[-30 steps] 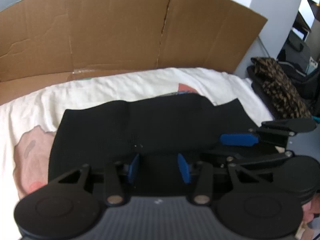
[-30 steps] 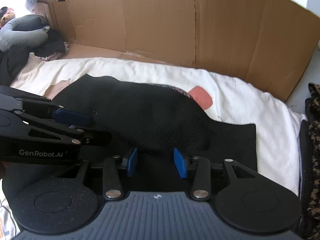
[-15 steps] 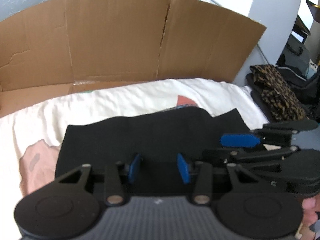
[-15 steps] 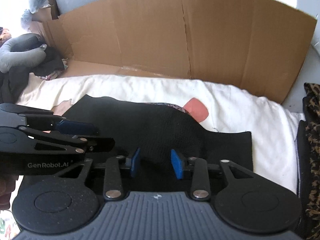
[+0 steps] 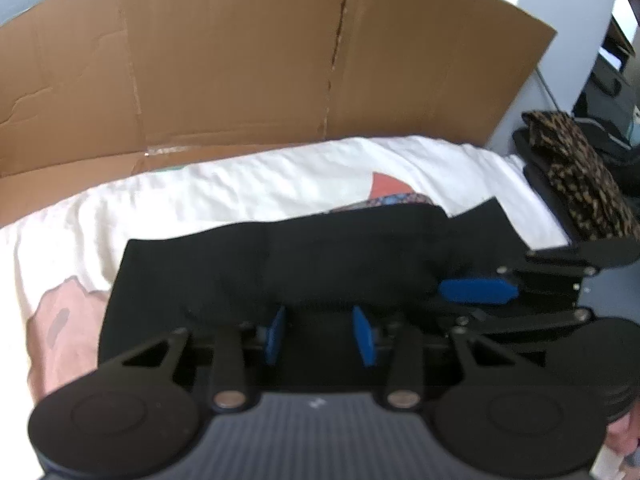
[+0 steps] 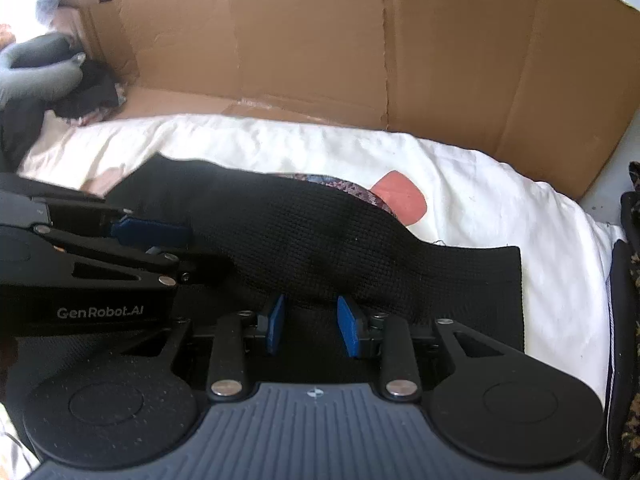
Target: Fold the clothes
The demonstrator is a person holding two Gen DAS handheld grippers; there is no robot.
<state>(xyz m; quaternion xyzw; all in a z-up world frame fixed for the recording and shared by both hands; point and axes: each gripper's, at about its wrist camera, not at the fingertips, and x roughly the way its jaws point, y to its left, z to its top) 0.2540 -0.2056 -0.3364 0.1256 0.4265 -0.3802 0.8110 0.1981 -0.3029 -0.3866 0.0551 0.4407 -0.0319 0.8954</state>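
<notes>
A black knit garment [image 5: 320, 256] lies across the white sheet [image 5: 240, 184], humped in the middle [image 6: 320, 232]. My left gripper [image 5: 320, 336] sits at its near edge. Its jaws are closing, the blue pads still apart with black fabric between them. My right gripper [image 6: 311, 328] is at the same near edge further right, its pads also apart over the fabric. Each gripper shows in the other's view: the right gripper [image 5: 500, 276] at the right, the left gripper [image 6: 132, 216] at the left.
A brown cardboard wall [image 5: 240, 60] stands behind the sheet [image 6: 500, 208]. A leopard-print cloth [image 5: 576, 168] lies on dark things off the right edge. Grey and dark clothes [image 6: 36, 72] are heaped at the far left. The sheet has pink printed patches.
The pads of both grippers have drawn a little closer together. Both views have tipped upward slightly, so more cardboard shows and the garment sits lower in the frame.
</notes>
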